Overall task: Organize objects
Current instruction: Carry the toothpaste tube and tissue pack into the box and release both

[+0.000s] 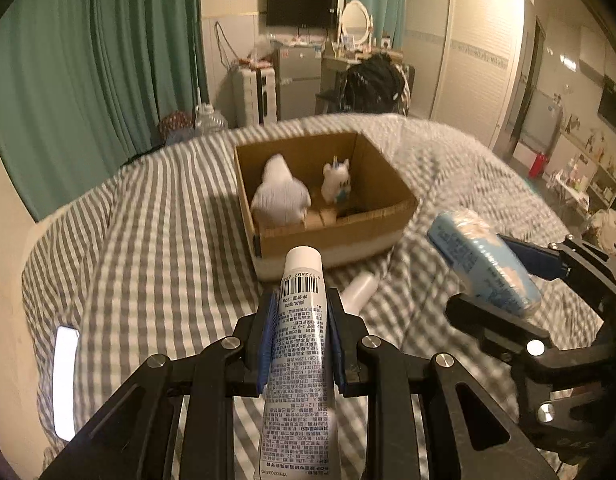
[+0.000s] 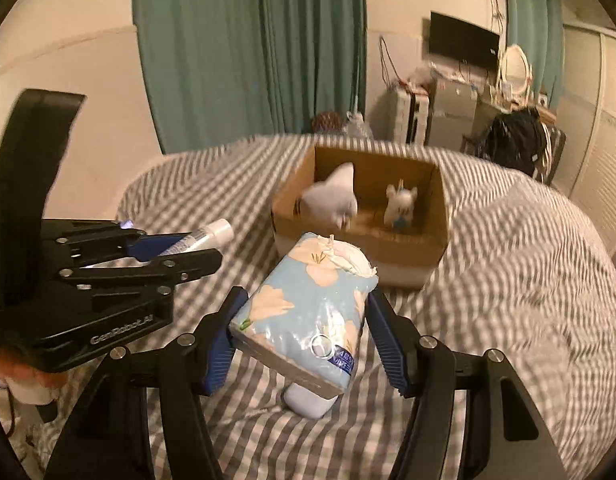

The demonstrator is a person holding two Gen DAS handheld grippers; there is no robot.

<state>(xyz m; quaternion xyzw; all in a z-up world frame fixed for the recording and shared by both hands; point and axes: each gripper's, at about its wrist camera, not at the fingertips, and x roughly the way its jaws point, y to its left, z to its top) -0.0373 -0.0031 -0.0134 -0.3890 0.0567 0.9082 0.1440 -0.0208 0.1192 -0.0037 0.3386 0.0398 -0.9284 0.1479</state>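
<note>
**Two tongs, two loads, one box on a striped bed**

On a grey-and-white striped bed, going left to right, the left tongs are pinching one white tube printed with a barcode and small text, its cap pointing toward the box. Just beyond the tube's tip, a small white bottle lies on the bedding near the box's front. Ahead stands one open cardboard box, sitting on a white base. Inside it are two things: a white plush toy on the left, blurred, and a small white unicorn figure upright on the right, apart from one another. Farther right, the right tongs are pinching one light-blue tissue pack with pale flower prints, held tilted above the bed, short of the box. Under the pack, a pale rounded object rests on the bedding; what it is cannot be told. Green curtains hang behind the bed, and a dark screen is mounted on the far wall.
</note>
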